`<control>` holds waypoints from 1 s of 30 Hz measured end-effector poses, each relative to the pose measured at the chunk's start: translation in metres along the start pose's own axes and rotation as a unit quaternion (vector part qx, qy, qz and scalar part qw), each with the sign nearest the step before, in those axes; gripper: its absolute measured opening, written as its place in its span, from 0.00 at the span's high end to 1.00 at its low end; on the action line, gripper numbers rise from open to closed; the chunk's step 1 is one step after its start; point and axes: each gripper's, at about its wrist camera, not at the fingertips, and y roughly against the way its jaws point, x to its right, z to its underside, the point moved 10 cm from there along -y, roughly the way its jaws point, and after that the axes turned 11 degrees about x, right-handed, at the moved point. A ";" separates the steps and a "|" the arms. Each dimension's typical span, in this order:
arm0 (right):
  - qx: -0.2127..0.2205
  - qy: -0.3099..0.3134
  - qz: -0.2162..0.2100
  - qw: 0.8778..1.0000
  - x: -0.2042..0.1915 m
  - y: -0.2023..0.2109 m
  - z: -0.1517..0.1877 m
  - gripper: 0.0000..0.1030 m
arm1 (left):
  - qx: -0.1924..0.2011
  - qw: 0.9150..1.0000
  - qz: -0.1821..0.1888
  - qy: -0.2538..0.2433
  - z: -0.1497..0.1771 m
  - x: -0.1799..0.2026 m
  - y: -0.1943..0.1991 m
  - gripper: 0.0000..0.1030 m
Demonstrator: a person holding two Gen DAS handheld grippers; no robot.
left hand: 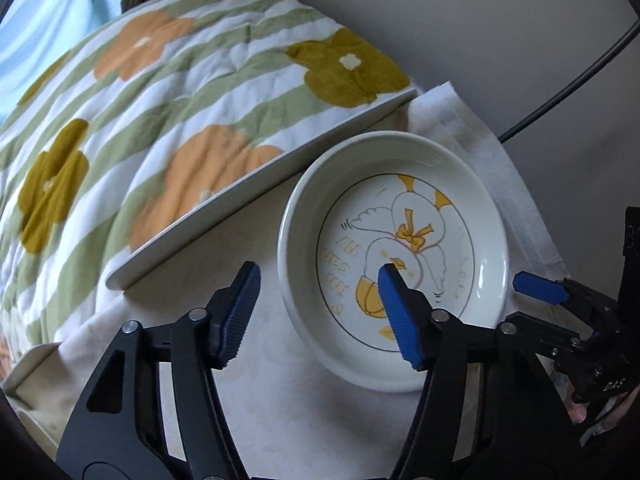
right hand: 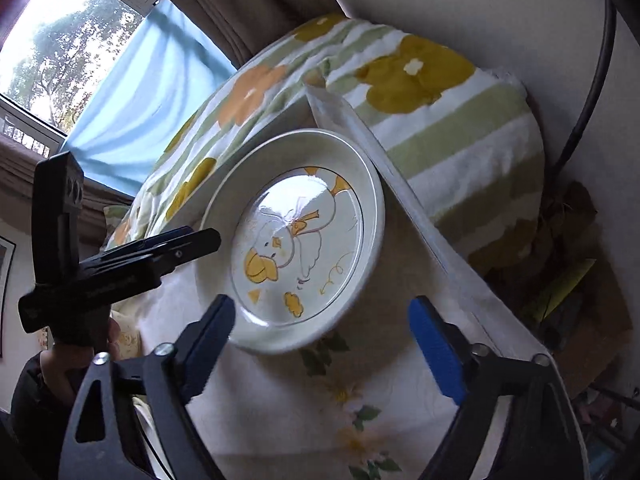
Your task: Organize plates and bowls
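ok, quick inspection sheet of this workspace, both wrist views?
Surface: white cloth with faint floral print covers the table.
Job's things: one duck-print bowl, upright, empty; edge of a white plate beside it, under the quilt.
Clutter: floral striped quilt bulging over the plate.
Grippers: left tool open, one finger over the bowl's inside, one outside its rim; right tool open, near the bowl's rim, not touching.
Cables: black cable along the wall.
Surroundings: window, blue curtain, grey wall.

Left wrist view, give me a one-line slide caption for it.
Open left gripper straddling the near rim of a duck-print bowl on a white tablecloth, beside a floral quilt.
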 end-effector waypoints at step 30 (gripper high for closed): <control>0.045 0.035 -0.020 0.998 -0.024 0.028 -0.026 0.79 | 0.064 0.997 -0.034 0.002 -0.019 0.001 0.064 0.79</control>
